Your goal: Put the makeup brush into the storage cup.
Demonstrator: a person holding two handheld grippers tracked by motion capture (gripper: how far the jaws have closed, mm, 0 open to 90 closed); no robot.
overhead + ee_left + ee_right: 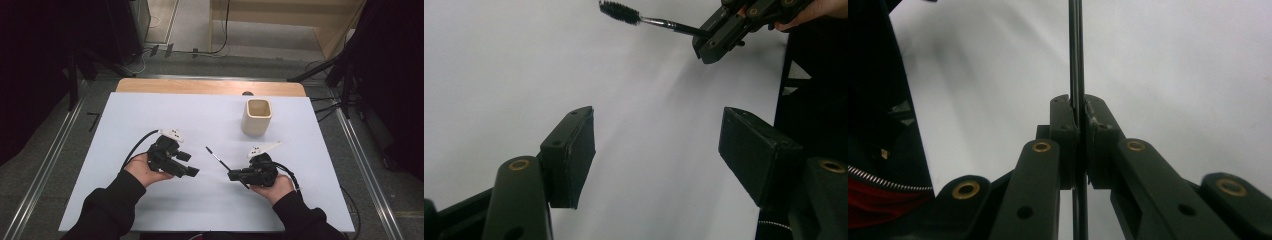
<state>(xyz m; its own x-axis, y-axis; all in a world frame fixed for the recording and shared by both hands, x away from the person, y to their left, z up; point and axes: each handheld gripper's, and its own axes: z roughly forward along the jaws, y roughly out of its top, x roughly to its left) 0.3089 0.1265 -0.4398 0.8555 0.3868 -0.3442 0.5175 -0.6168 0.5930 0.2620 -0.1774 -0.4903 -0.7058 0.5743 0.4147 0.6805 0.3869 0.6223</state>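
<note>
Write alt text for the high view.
The right gripper is shut on a thin black brush above a white table. The left gripper is open and holds nothing. A cream cup stands farther back.

A lab-style recording bay: a white-topped wooden table point(150, 115) stands between metal floor rails point(45, 160), with black tripod legs point(320, 70) at two o'clock and loose black cables point(220, 45) at twelve.

Black sleeves point(112, 205), black grippers with brass rivets point(1041, 146), white top plates point(171, 133), black cables point(137, 145)
</note>
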